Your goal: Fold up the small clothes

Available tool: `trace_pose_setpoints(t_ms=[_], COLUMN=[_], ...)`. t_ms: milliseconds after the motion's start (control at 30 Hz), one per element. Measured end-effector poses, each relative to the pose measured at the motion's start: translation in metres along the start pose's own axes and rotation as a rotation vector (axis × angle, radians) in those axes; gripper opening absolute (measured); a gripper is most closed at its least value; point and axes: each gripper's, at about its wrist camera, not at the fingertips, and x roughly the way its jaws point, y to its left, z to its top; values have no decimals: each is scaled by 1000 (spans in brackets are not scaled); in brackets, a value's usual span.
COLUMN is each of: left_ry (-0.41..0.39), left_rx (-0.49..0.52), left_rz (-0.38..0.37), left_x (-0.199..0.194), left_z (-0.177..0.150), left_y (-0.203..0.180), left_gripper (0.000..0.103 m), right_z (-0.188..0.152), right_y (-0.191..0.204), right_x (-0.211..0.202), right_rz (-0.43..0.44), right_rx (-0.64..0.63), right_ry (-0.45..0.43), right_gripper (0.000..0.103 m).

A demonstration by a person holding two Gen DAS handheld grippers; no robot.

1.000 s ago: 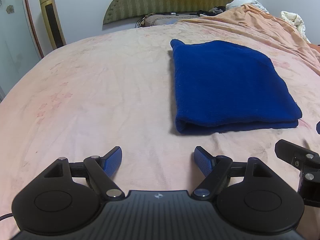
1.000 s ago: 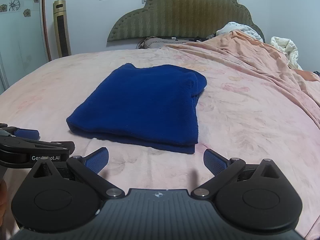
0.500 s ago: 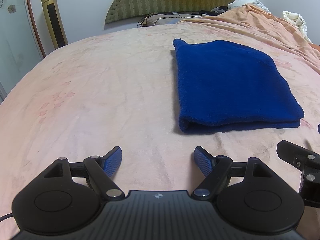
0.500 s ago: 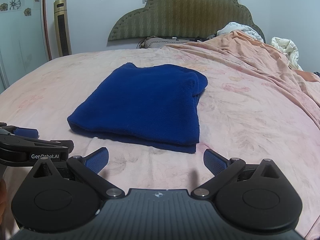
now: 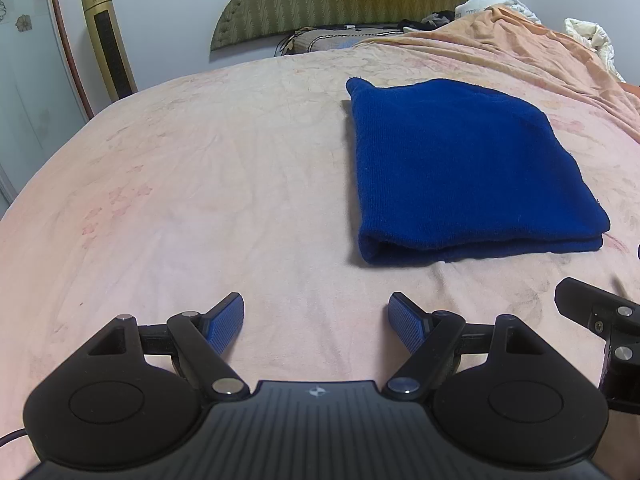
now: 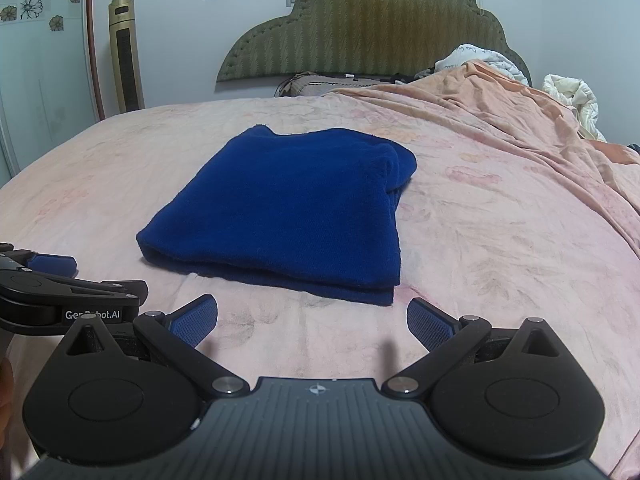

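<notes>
The fingers (image 5: 404, 324) of the left gripper (image 5: 316, 320) are spread wide and hold nothing; those of the right gripper (image 6: 312, 322) are likewise parted and empty. The folded blue garment (image 6: 288, 208) is seen lying flat on the bed (image 6: 500, 240), ahead of both, beyond the fingertips and untouched. If only the top layer were pinched, the stack could be pulled open; the soft sheet could also be caught.
</notes>
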Motion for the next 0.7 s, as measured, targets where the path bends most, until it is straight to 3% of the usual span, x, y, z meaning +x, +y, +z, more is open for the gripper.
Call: trace_pose_setpoints(t_ms=[700], left_ry=[-4], left_rx=[8], left_rz=[5], left_x=[0], left_z=[1], left_y=[-1], left_gripper=[79], right_z=[0], right_y=[3], right_x=[-1], right_rz=[5], right_rx=[-8], right_ry=[1], right_gripper=[102])
